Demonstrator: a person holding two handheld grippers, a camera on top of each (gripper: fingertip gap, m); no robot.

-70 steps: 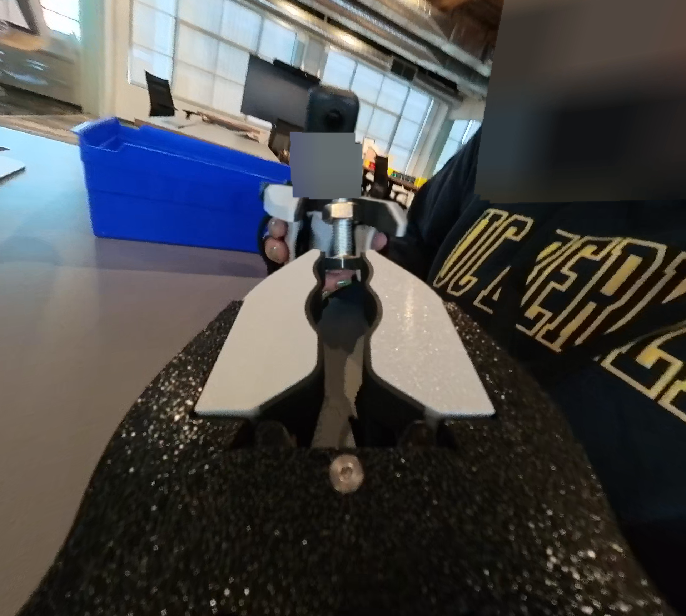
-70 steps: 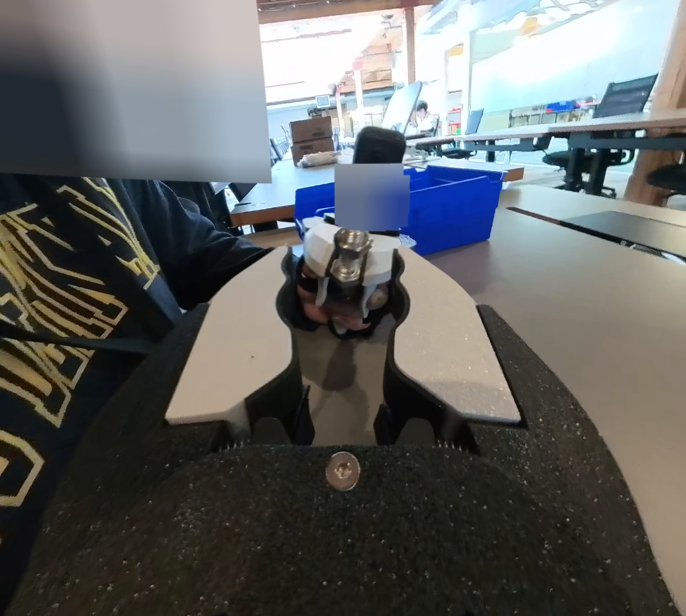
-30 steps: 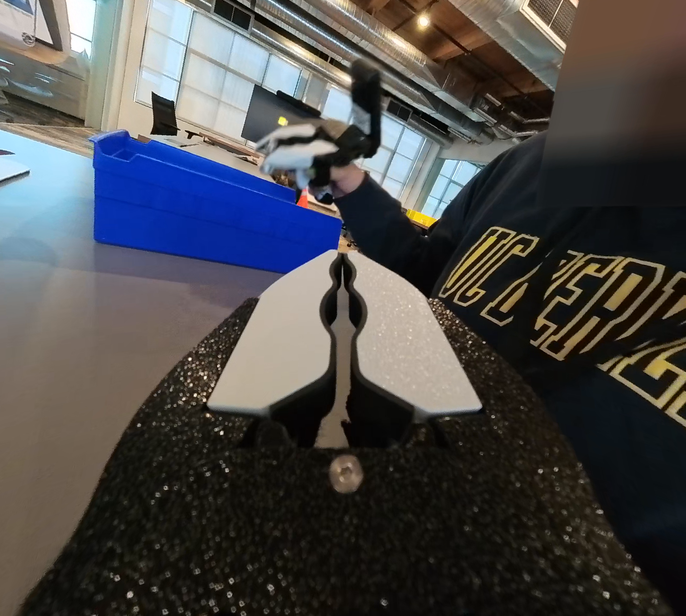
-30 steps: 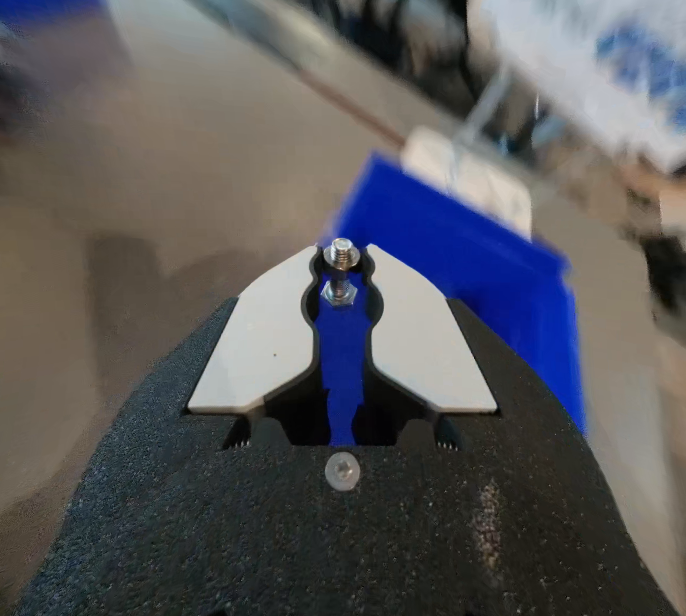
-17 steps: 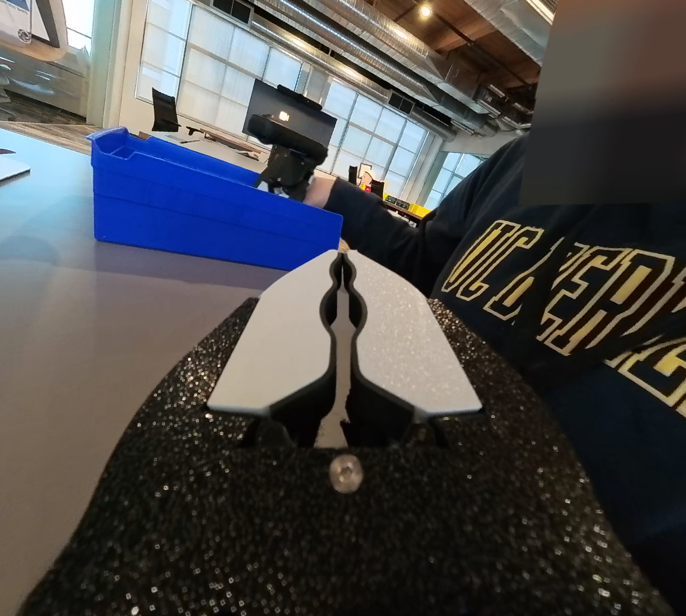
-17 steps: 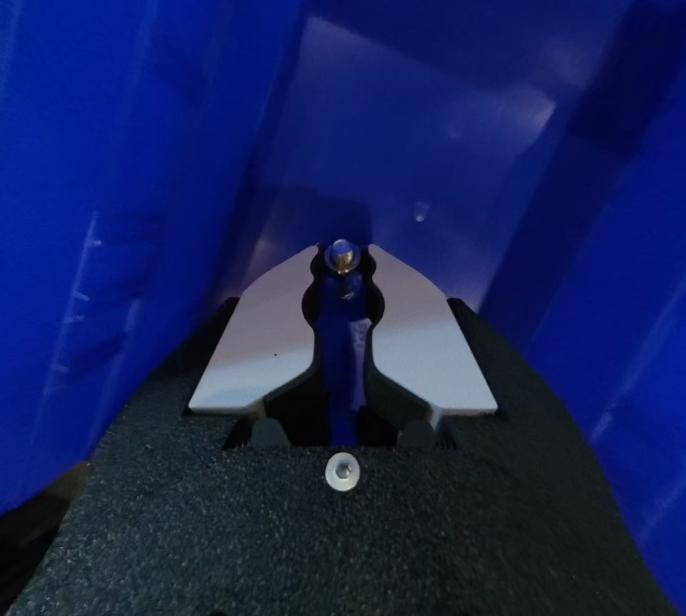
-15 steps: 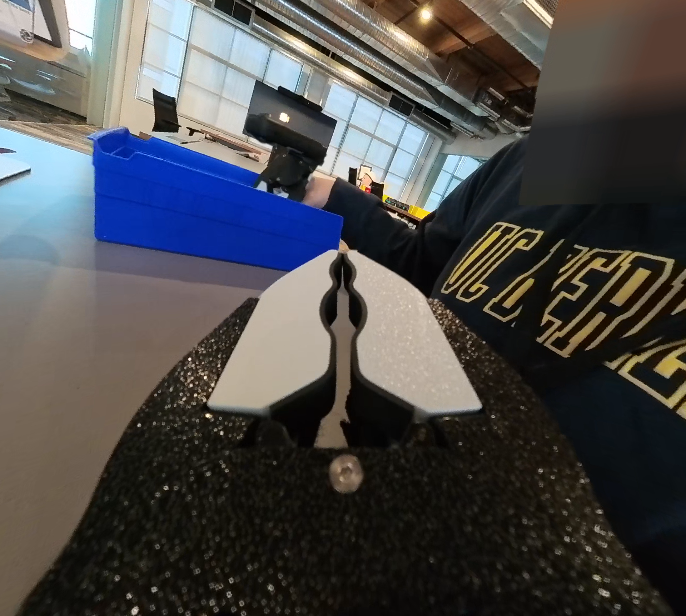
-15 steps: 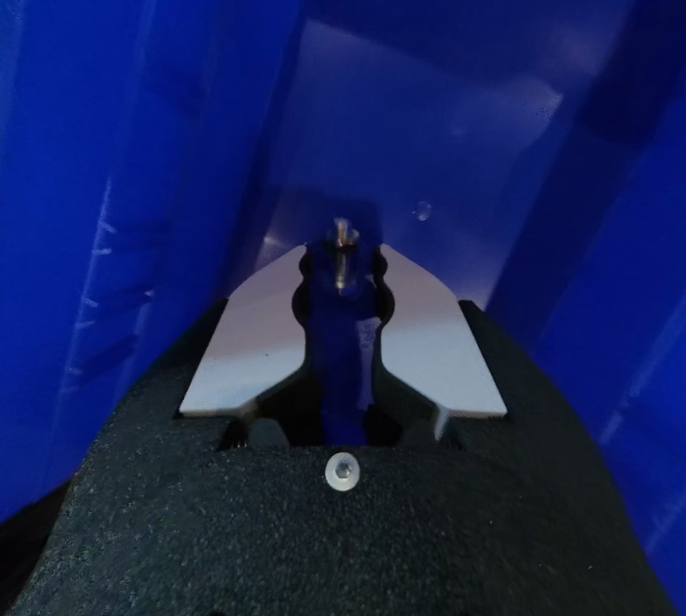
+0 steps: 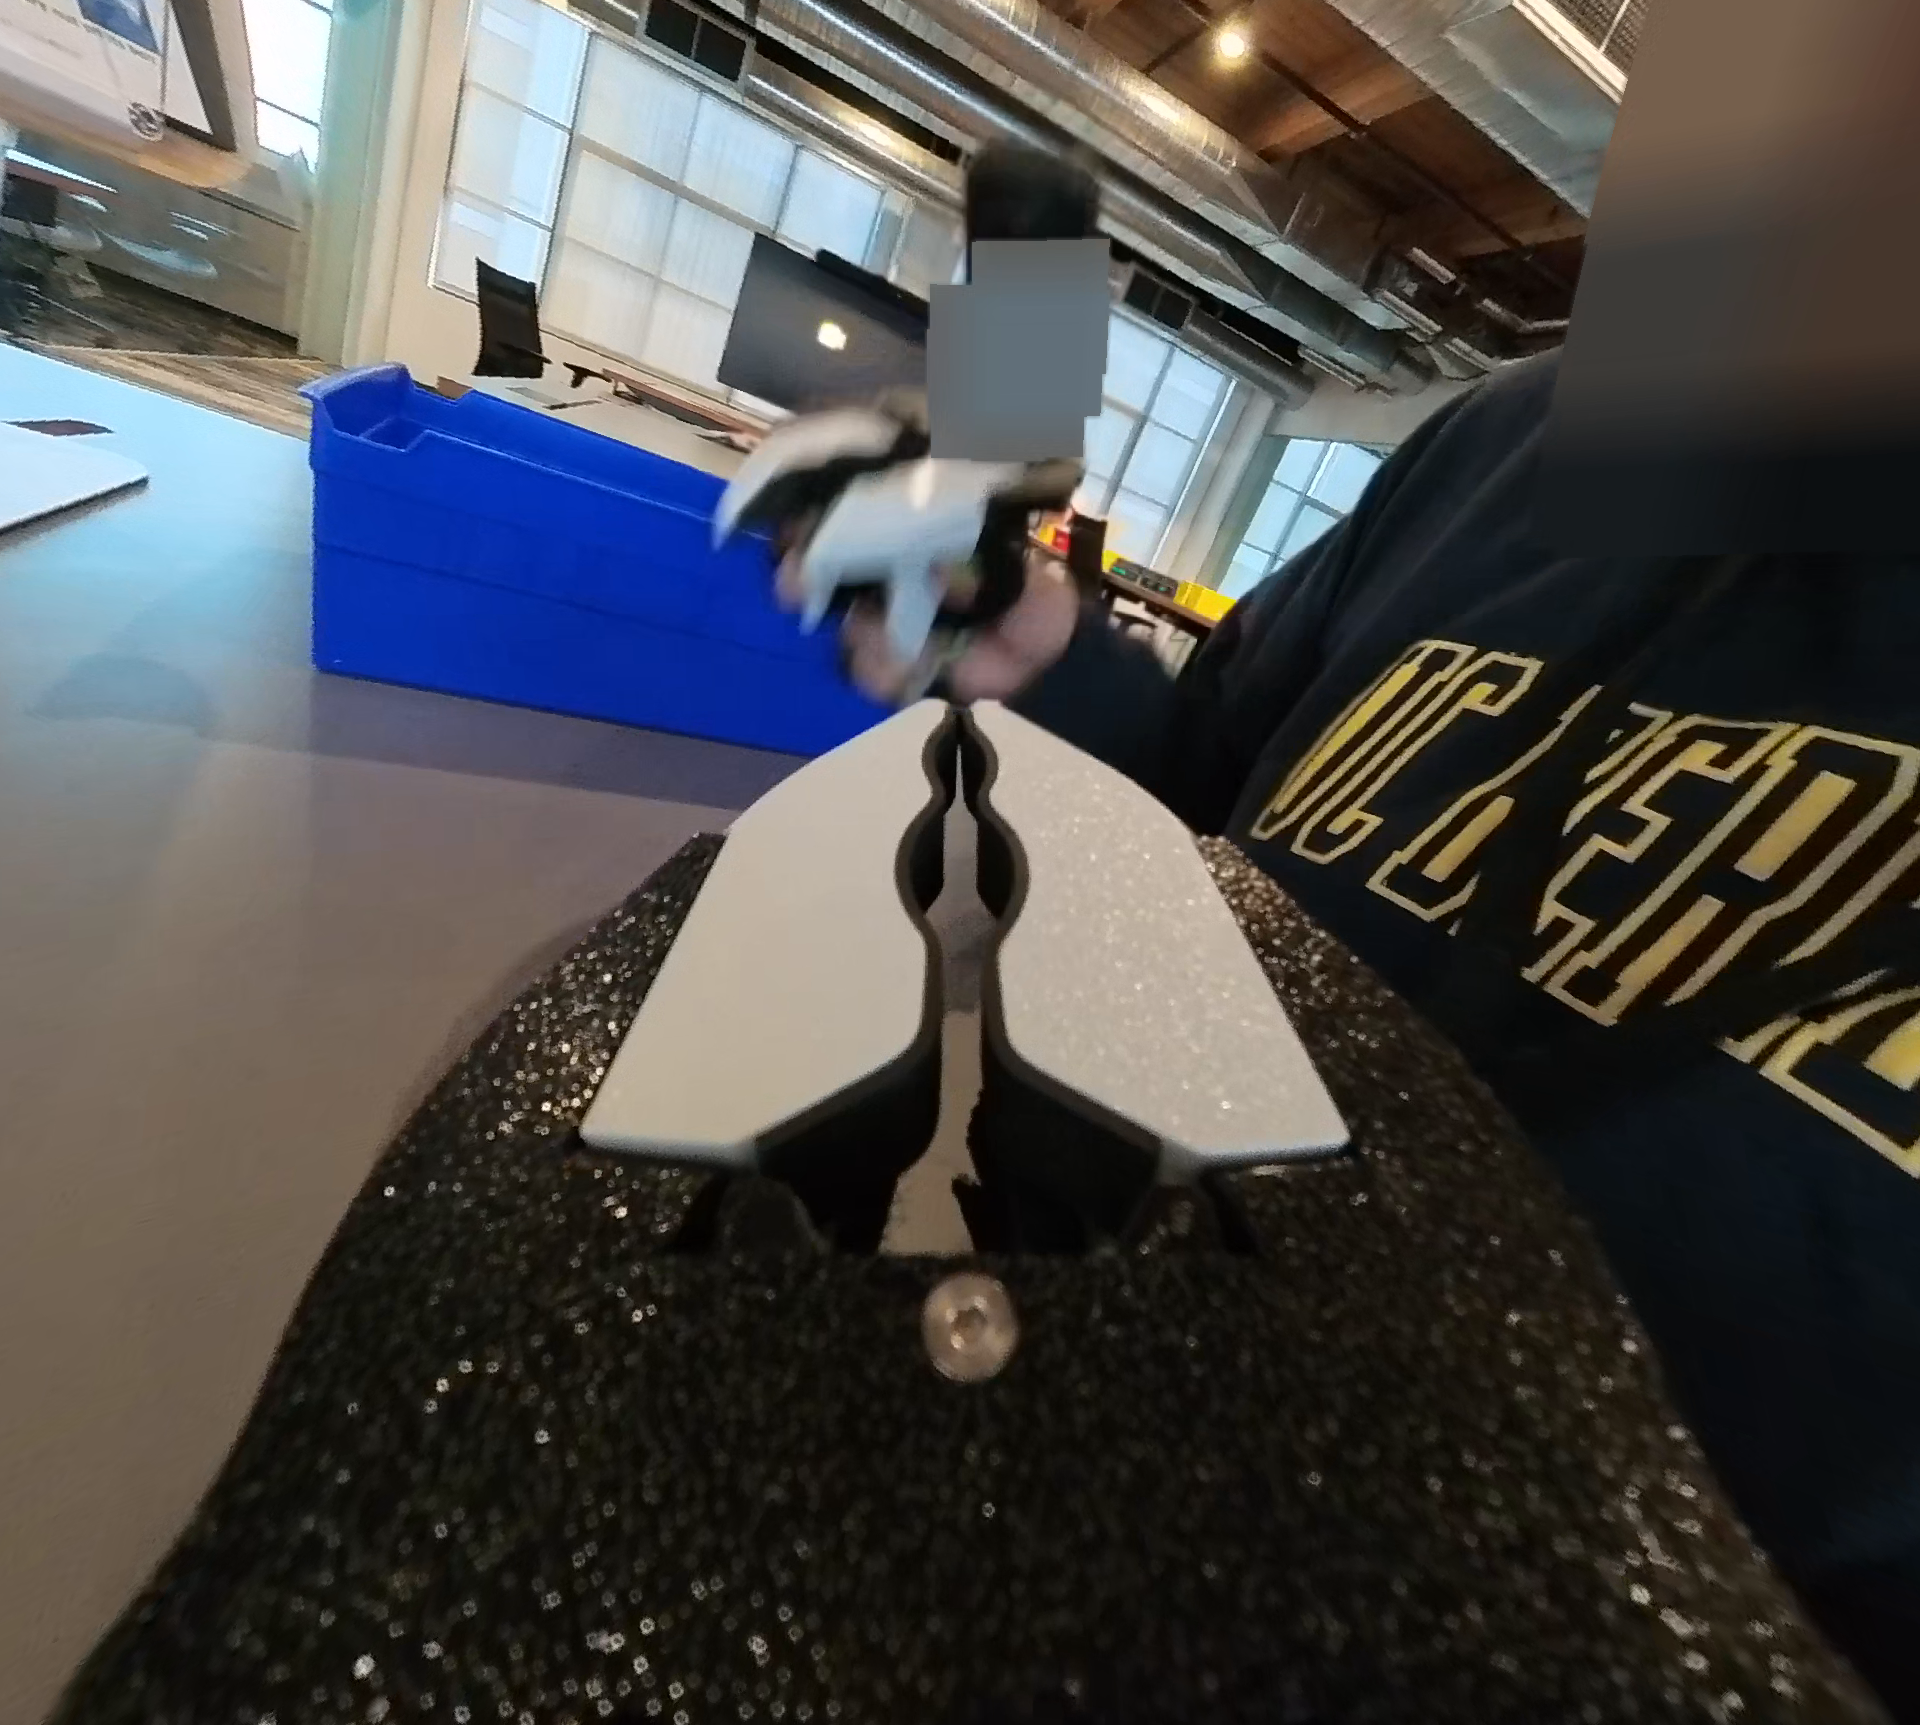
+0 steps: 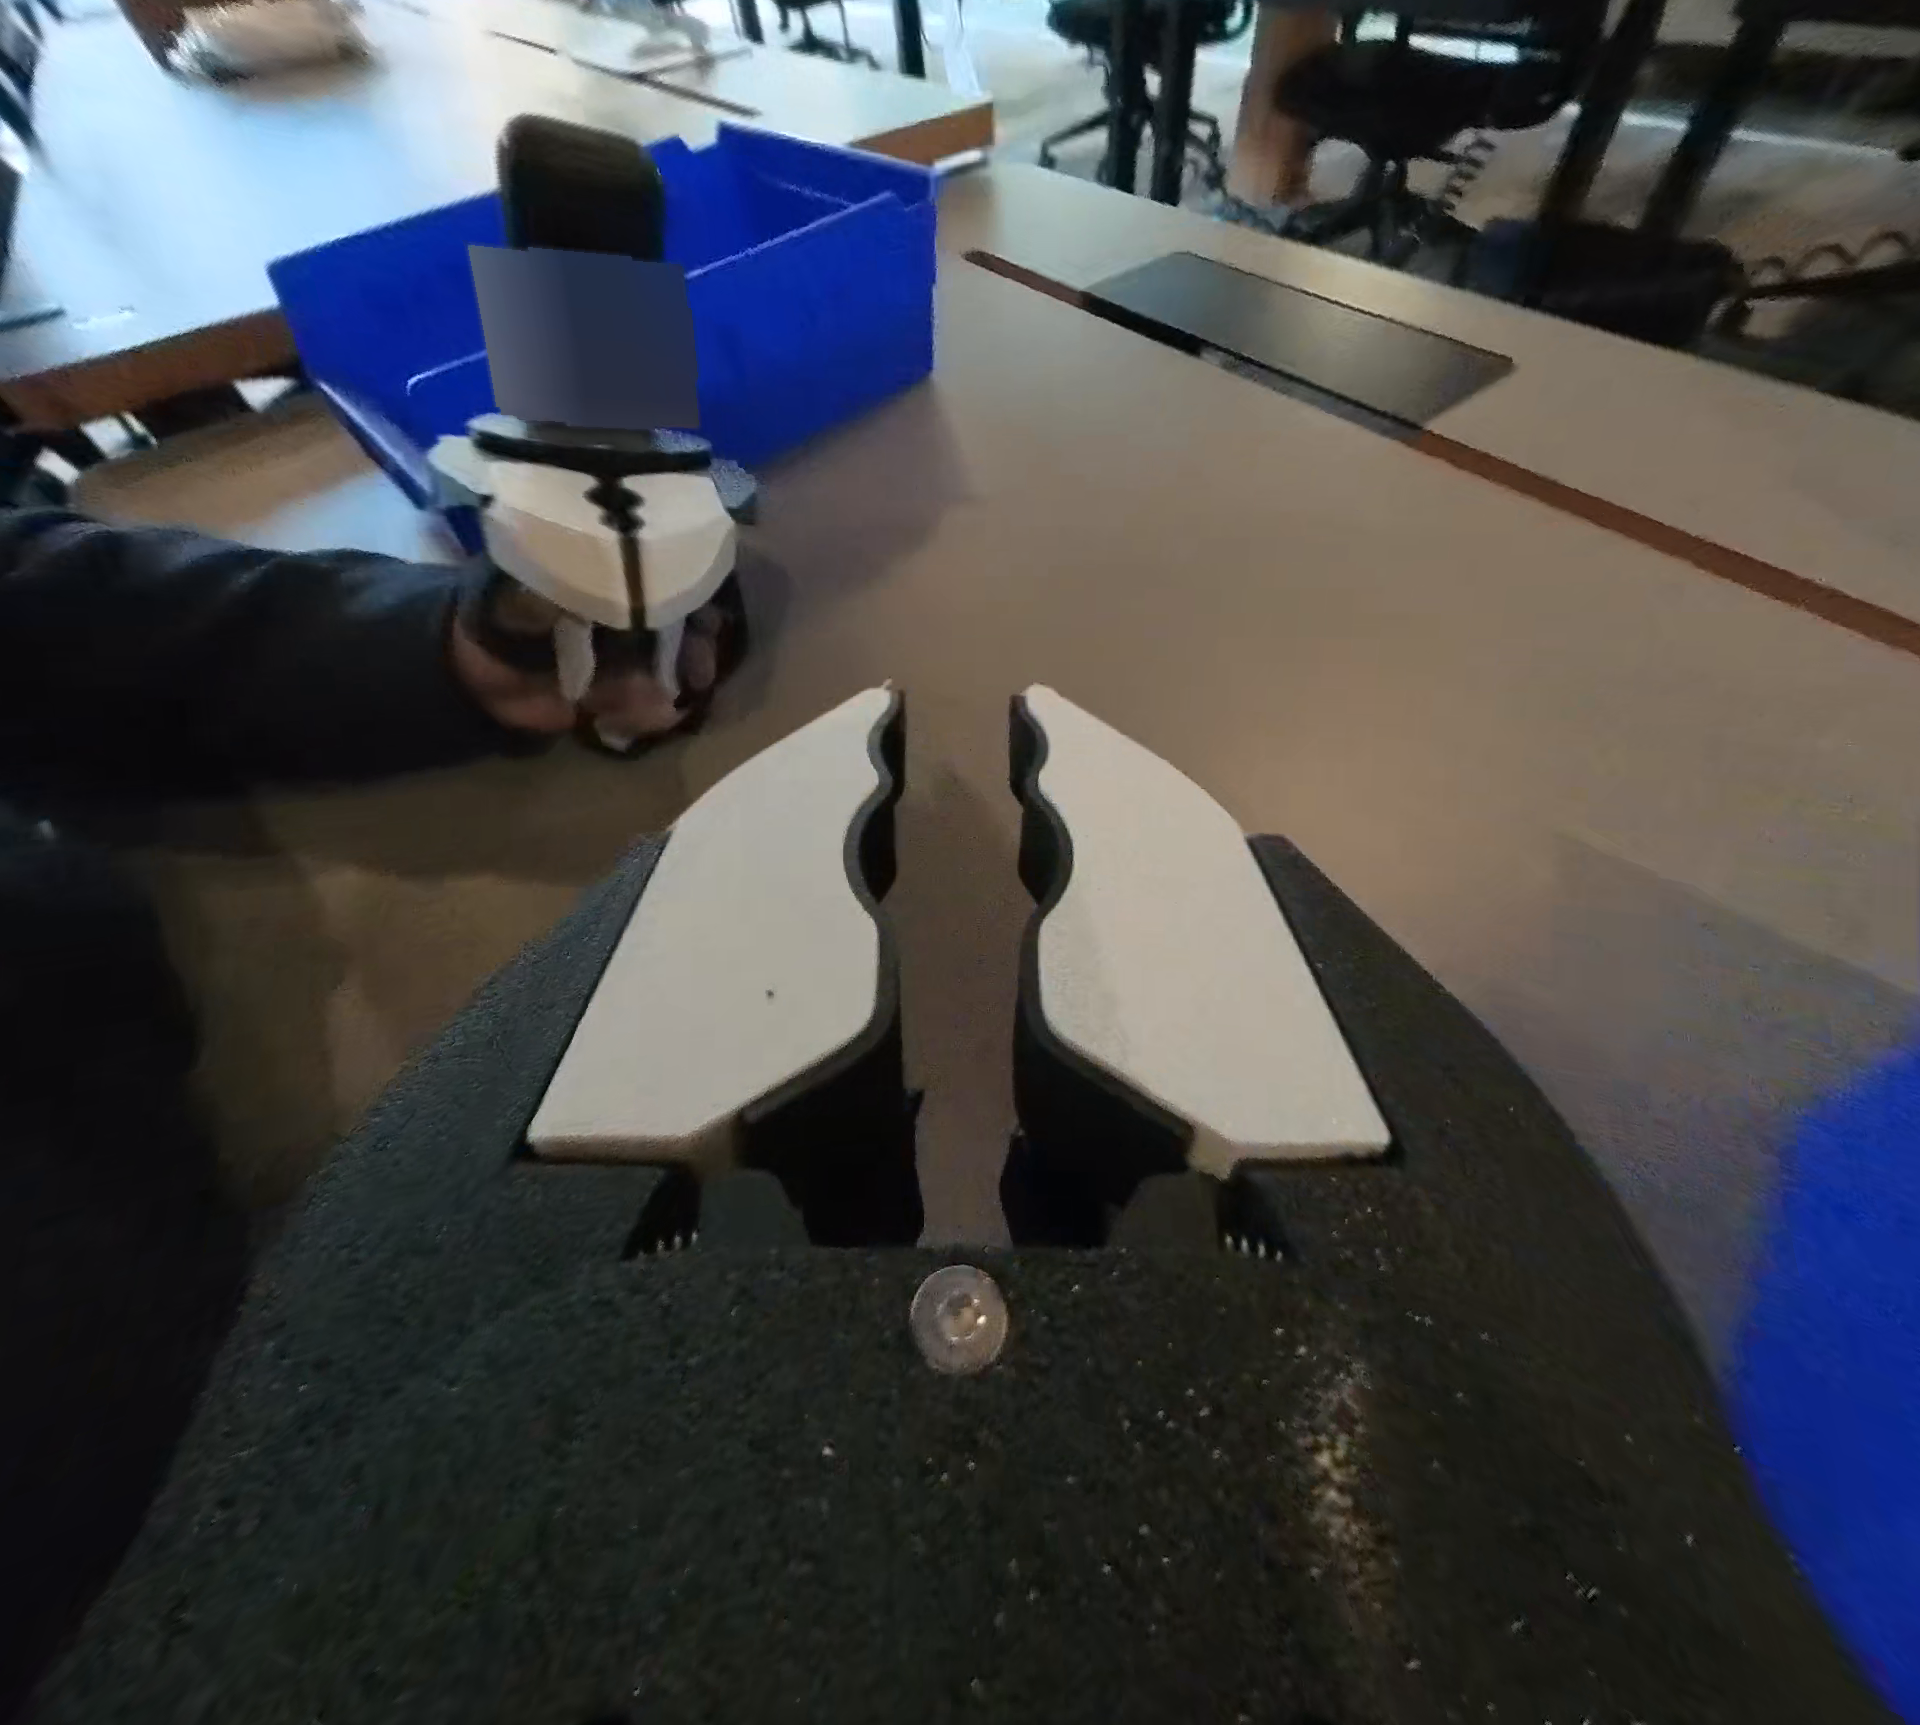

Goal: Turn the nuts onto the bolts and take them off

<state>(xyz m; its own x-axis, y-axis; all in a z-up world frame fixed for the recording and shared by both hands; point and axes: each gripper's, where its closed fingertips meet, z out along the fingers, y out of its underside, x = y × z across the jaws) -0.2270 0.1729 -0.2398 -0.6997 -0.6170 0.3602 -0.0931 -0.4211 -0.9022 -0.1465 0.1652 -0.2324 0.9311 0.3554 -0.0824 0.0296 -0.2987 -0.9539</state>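
Observation:
My right gripper is open and empty above the grey table; no bolt or nut shows between its fingers. It also shows blurred in the left wrist view, in the air in front of a blue bin. My left gripper is shut with nothing visible in it, low over the table. In the right wrist view the left gripper faces me, held in a hand, with its jaws together. No bolt or nut is in view.
A second blue bin stands behind the left gripper. A blue blur, one bin's edge, is at my right. A black panel is set in the table. The person's dark sweatshirt fills the right side. My hands' fingertips stand some 9 cm from each other.
My right gripper carried a bolt with a nut into a blue bin, opened, and came back out empty, now over the table. My left gripper has stayed shut and still.

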